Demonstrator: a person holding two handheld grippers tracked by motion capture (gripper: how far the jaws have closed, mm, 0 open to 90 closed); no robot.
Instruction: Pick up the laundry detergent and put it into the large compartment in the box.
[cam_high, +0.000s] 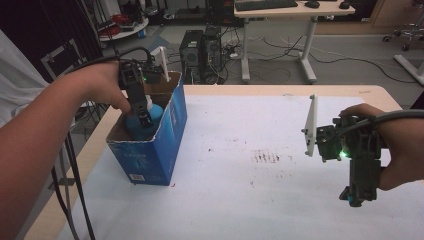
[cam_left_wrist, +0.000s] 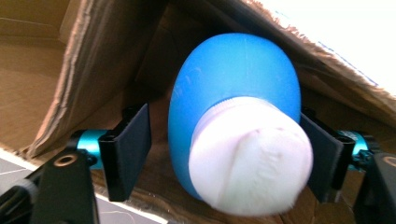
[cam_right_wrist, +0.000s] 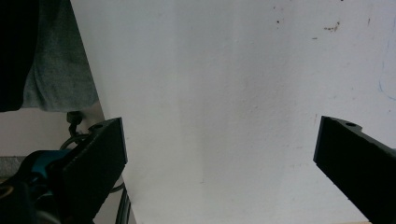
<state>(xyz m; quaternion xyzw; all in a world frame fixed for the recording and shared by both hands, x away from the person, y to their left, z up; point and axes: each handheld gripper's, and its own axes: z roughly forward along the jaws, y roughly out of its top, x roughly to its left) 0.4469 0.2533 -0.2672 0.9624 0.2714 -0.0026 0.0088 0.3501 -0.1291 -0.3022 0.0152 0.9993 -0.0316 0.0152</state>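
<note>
A blue bottle (cam_high: 156, 113) with a white cap (cam_left_wrist: 252, 163) stands inside an open blue cardboard box (cam_high: 161, 150) at the table's left. My left gripper (cam_high: 145, 119) reaches down into the box, its jaws on either side of the bottle (cam_left_wrist: 233, 79). In the left gripper view there is a gap between the left pad (cam_left_wrist: 133, 149) and the bottle; the right pad (cam_left_wrist: 322, 154) is close beside it. At the table's right my right gripper (cam_high: 356, 196) hangs over the white table, jaws wide apart with nothing between them (cam_right_wrist: 219, 135).
A white sheet (cam_high: 260, 190) with dark smudges (cam_high: 265, 157) covers the wooden table. The box's brown inner walls (cam_left_wrist: 37, 70) stand close around the left gripper. Beyond the table's far edge are computer towers (cam_high: 200, 55) and a desk (cam_high: 295, 10).
</note>
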